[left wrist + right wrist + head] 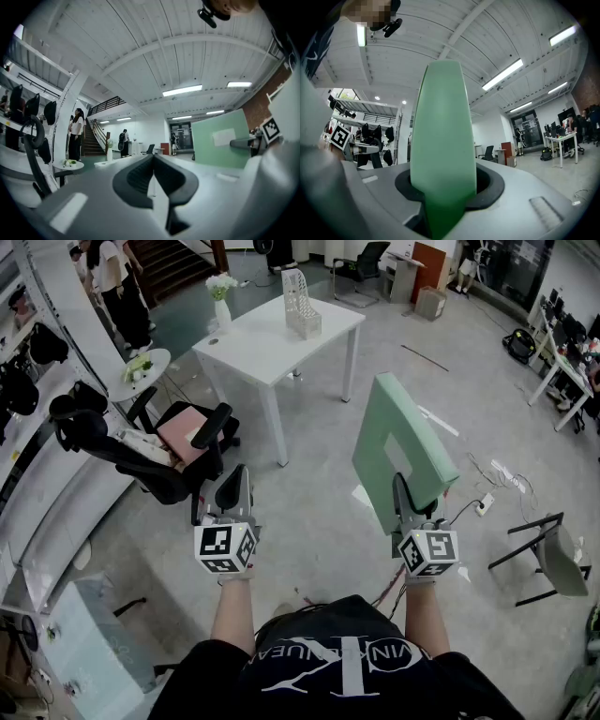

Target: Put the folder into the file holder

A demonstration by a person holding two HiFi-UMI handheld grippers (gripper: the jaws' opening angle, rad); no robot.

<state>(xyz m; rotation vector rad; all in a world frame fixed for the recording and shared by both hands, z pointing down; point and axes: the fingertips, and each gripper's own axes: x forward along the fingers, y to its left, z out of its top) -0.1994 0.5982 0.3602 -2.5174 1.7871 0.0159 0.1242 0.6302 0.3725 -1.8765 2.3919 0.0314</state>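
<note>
I hold a pale green folder (403,442) upright over the grey floor; my right gripper (405,491) is shut on its lower edge. In the right gripper view the folder (443,131) stands edge-on between the jaws of that gripper (443,190). My left gripper (234,488) is level beside it at the left, jaws together and holding nothing; in its own view the left gripper (153,157) has its pads meeting, with the folder (220,138) to the right. The white mesh file holder (302,303) stands far ahead on a white table (267,348).
A vase of flowers (221,304) is on the table's far left corner. A black office chair with a pink cushion (178,439) and a small round table (145,371) are at the left. A tipped grey chair (553,559) and floor cables (487,498) lie at the right. People (117,282) stand at the back left.
</note>
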